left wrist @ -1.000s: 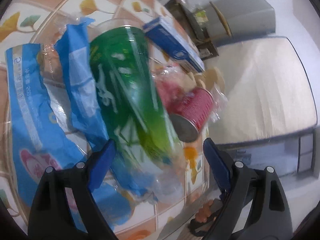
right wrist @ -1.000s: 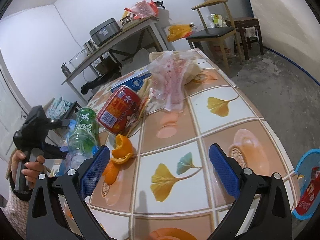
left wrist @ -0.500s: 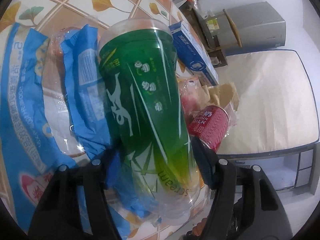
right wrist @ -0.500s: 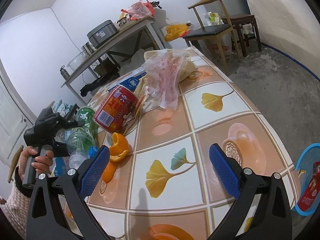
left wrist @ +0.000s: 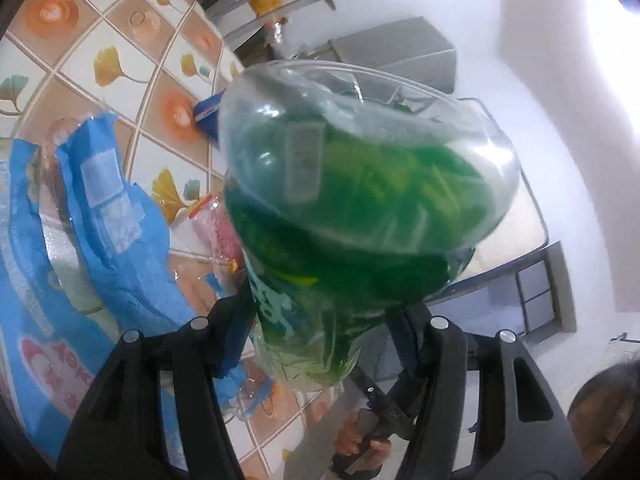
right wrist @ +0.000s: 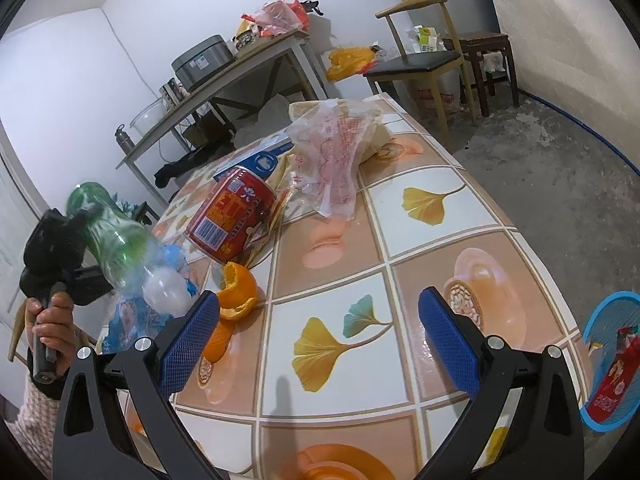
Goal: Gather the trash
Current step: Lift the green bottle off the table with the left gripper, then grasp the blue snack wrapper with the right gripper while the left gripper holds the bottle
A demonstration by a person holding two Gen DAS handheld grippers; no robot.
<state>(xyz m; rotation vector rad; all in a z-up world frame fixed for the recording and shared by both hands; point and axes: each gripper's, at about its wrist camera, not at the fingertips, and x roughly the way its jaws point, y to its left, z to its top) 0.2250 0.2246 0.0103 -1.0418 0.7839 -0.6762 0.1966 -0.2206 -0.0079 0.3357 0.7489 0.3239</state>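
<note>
Since the earlier frames we have lifted the green plastic bottle off the tiled table; a second ago it lay among the wrappers, and our left gripper has closed on it and raised it clear of the surface. From the right wrist view we see that bottle held in the air at the table's left edge, tilted, its clear base toward the middle of the table and its other end toward the left gripper clamped around it.

Going from large to small: the table fills most of both views, its tiles printed with ginkgo leaves and orange cups. On it, at the left, lies the blue plastic packaging, crumpled and flat, just below the raised bottle. Further back sits a clear plastic bag with red print, slumped over a paper bag. Beside it lies a red can on its side, and behind the can a blue-and-white box. Nearest our right gripper are pieces of orange peel, close to its left finger. That gripper hangs over the table with its jaws spread wide and nothing between them. Off the table's right edge, lower down, we see a blue bin with a red wrapper inside.
</note>
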